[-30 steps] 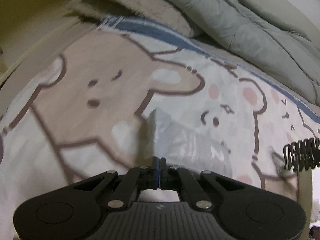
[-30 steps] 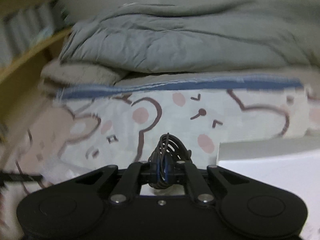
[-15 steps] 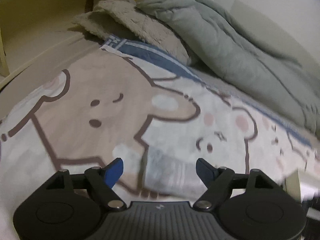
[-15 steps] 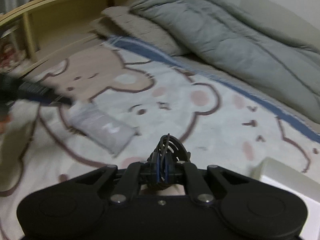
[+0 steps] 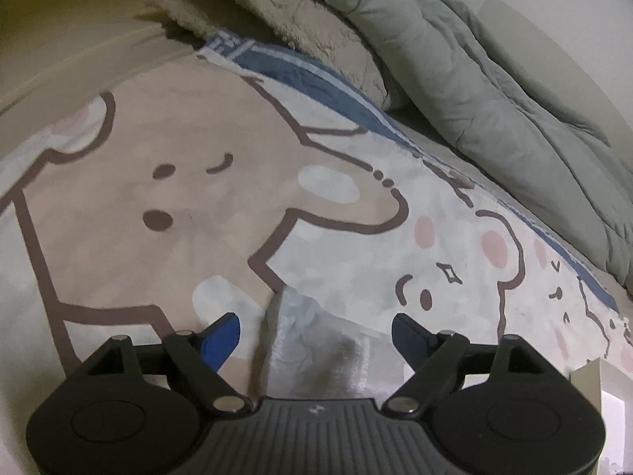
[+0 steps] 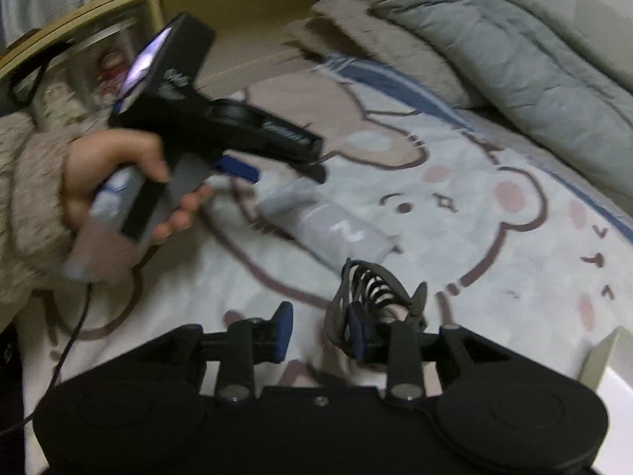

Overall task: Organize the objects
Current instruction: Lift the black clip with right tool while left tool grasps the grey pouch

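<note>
A pale plastic packet [image 5: 316, 340] lies flat on the bear-print blanket [image 5: 166, 182], between and just ahead of my open left gripper [image 5: 316, 336]. It also shows in the right wrist view [image 6: 328, 225], with the left gripper [image 6: 277, 170] above its far end. My right gripper [image 6: 320, 330] is open. A black coiled hair clip [image 6: 372, 285] rests against its right finger, no longer pinched, above the blanket.
A grey duvet [image 5: 494, 79] and a beige fleece blanket [image 5: 300, 19] are heaped at the back. A white box corner [image 6: 609, 360] sits at the lower right. A wooden shelf [image 6: 245, 4] runs along the far left, and a hand [image 6: 110, 182] holds the left gripper.
My left gripper opened and let the packet drop flat on the blanket. My right gripper swung left and opened, releasing its pinch on the black clip.
</note>
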`<action>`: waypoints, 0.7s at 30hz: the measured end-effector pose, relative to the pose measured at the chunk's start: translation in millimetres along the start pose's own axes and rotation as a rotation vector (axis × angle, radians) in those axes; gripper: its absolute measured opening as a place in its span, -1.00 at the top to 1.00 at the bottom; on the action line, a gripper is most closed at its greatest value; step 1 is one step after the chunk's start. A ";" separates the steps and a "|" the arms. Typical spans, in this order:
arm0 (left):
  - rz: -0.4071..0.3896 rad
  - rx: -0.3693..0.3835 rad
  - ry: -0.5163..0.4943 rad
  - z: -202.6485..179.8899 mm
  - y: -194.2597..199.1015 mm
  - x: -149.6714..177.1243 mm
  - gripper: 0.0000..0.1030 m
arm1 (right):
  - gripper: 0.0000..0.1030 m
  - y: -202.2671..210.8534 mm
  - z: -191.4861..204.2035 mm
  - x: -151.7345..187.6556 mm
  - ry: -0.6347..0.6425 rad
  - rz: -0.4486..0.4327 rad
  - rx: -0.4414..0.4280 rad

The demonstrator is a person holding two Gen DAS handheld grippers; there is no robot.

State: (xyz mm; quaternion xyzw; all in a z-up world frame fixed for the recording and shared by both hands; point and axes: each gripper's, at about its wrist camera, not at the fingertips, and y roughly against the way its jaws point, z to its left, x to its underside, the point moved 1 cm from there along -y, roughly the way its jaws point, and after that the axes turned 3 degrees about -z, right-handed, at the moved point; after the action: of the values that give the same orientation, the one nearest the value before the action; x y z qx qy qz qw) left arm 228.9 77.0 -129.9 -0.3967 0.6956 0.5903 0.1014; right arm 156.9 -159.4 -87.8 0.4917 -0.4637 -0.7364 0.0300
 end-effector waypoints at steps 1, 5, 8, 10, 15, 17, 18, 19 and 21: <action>0.009 0.008 0.011 1.2 -1.1 0.1 -0.64 | 0.36 0.5 1.3 0.9 -0.007 0.009 -0.021; 0.038 0.043 0.016 -1.2 -3.2 3.3 -0.65 | 0.23 7.0 5.1 4.1 -0.013 0.020 -0.124; 0.049 0.052 -0.012 -7.2 -3.4 7.8 -0.66 | 0.12 11.5 4.3 4.7 -0.016 0.031 -0.145; 0.054 0.058 -0.035 -11.0 -2.4 10.4 -0.67 | 0.03 14.8 3.0 7.5 -0.015 0.039 -0.177; 0.081 0.103 -0.044 -13.8 0.1 13.0 -0.67 | -0.26 17.7 -2.8 13.9 0.021 0.010 -0.106; 0.118 0.129 -0.034 -16.0 2.2 14.4 -0.67 | -0.30 15.2 -7.8 15.2 0.021 -0.002 -0.083; 0.148 0.126 -0.036 -19.1 3.8 15.7 -0.67 | -0.31 12.4 -10.3 14.7 0.022 -0.005 -0.069; 0.176 0.124 -0.050 -22.2 5.6 16.9 -0.67 | -0.31 9.3 -12.5 14.8 0.020 -0.005 -0.056; 0.188 0.119 -0.105 -28.4 11.9 18.6 -0.67 | -0.31 2.7 -18.0 14.5 0.007 -0.001 -0.055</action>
State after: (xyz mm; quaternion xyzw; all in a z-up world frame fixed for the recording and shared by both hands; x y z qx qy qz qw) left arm 217.8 43.2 -124.4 -0.2914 0.7573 0.5748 0.1056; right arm 161.8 -179.9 -97.5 0.4936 -0.4427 -0.7473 0.0448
